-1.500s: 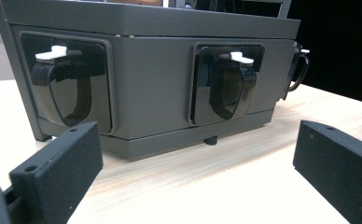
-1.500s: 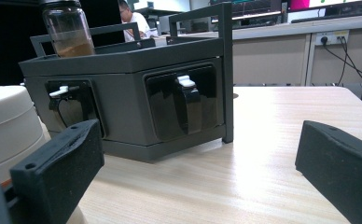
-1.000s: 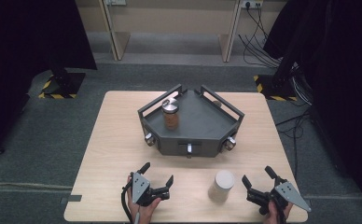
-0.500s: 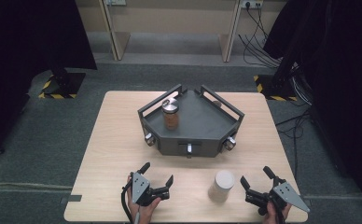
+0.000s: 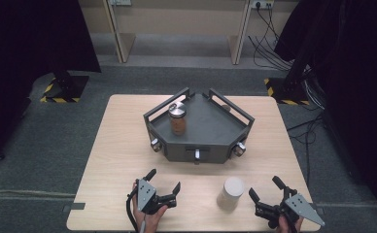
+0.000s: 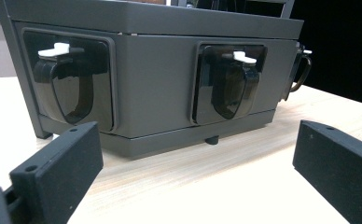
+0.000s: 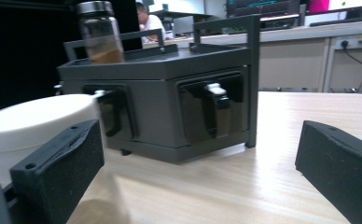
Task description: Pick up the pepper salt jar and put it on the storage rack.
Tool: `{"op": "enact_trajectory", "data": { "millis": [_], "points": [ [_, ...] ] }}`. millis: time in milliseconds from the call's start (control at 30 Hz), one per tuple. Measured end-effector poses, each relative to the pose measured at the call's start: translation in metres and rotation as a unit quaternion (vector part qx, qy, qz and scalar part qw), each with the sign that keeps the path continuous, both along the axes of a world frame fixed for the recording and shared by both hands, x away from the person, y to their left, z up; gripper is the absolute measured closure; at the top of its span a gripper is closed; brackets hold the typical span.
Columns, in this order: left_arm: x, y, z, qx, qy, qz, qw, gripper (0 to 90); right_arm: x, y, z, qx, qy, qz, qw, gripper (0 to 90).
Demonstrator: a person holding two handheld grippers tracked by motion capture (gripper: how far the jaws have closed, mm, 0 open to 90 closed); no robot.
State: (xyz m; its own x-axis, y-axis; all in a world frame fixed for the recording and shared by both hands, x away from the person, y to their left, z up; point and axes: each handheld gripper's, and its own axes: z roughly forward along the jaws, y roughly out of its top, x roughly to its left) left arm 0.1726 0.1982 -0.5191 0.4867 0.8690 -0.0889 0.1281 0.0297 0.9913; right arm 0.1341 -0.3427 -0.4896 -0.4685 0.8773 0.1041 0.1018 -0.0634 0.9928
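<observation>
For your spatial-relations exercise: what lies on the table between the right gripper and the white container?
Nothing: in the high view a short stretch of bare wooden table separates the right gripper, jaws open, from the white container.

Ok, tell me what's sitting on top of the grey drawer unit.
On the grey drawer unit stands one glass jar with a metal lid, holding something brown, near its left rail. The rest of its railed top looks bare. What its closed drawers hold is hidden.
</observation>
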Motion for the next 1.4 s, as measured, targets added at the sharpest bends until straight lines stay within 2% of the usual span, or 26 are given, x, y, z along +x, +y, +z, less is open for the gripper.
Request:
{"op": "enact_trajectory", "data": {
  "millis": [67, 233, 433, 600, 900, 1267, 1400],
  "points": [
    [0.000, 0.000, 0.000, 0.000, 0.000, 0.001, 1.0000, 0.9, -0.008, -0.001, 0.002, 0.002, -0.004, 0.015, 0.9999, 1.3],
    [0.000, 0.000, 0.000, 0.000, 0.000, 0.001, 1.0000, 0.9, -0.015, 0.002, 0.004, -0.006, -0.006, 0.041, 0.9991, 1.3],
    [0.000, 0.000, 0.000, -0.002, 0.002, 0.001, 1.0000, 0.9, -0.012, 0.009, 0.002, -0.011, -0.002, 0.070, 0.9975, 1.3],
    [0.000, 0.000, 0.000, -0.001, 0.001, 0.002, 1.0000, 1.0, -0.008, 0.017, 0.001, -0.024, 0.001, 0.086, 0.9960, 1.4],
    [0.000, 0.000, 0.000, -0.002, 0.002, 0.003, 1.0000, 1.1, 0.002, 0.029, 0.000, -0.034, 0.008, 0.091, 0.9953, 2.3],
    [0.000, 0.000, 0.000, -0.002, 0.001, 0.003, 1.0000, 1.1, 0.015, 0.040, -0.002, -0.044, 0.023, 0.103, 0.9935, 9.3],
    [0.000, 0.000, 0.000, -0.002, 0.002, 0.003, 1.0000, 1.1, 0.018, 0.041, -0.004, -0.052, 0.023, 0.103, 0.9931, 17.8]
  ]
}}
